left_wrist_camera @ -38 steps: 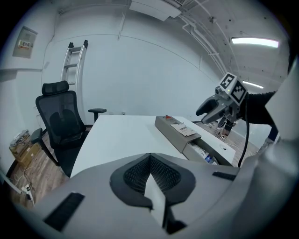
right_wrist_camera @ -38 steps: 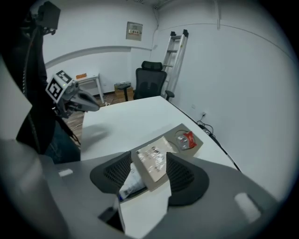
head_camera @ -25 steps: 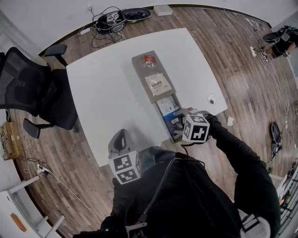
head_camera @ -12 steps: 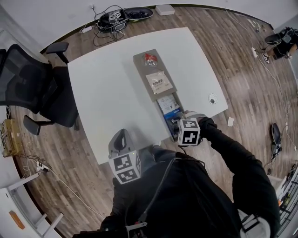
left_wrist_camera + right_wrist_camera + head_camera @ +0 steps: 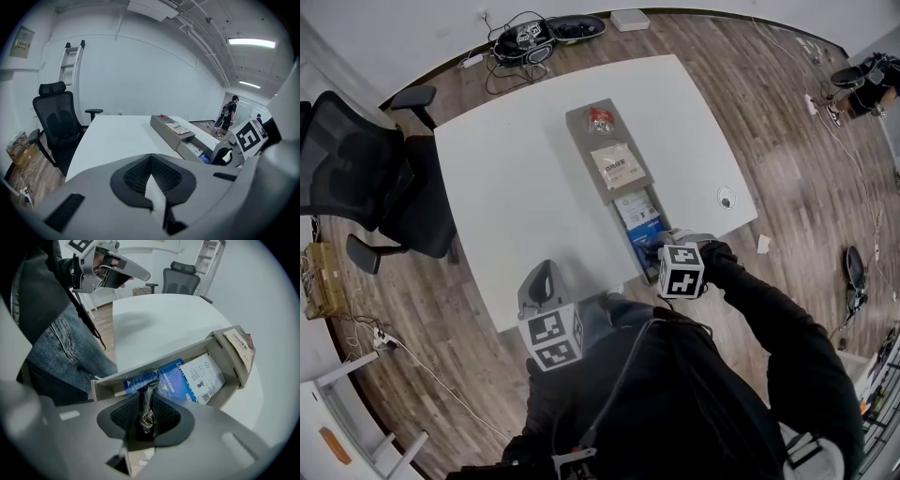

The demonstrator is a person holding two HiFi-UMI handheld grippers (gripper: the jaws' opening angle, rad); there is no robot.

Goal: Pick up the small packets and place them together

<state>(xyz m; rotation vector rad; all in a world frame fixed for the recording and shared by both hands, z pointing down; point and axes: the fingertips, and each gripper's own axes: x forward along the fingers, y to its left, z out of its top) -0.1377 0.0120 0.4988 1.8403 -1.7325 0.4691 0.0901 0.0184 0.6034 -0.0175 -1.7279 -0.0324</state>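
Small packet (image 5: pixel 147 405) – crinkled silvery-dark foil, narrow strip. Stands on end, long axis along the jaws, far end poking past the pads toward the open drawer (image 5: pixel 136 371). Pinched between the pads of right gripper (image 5: pixel 146 397), jaws just closed in narrow on it – over a blue packet (image 5: pixel 171 380) that lies beside a white packet (image 5: pixel 206 376). Left gripper (image 5: pixel 151 180) jaws together, nothing between, near the table (image 5: pixel 516 187) edge.
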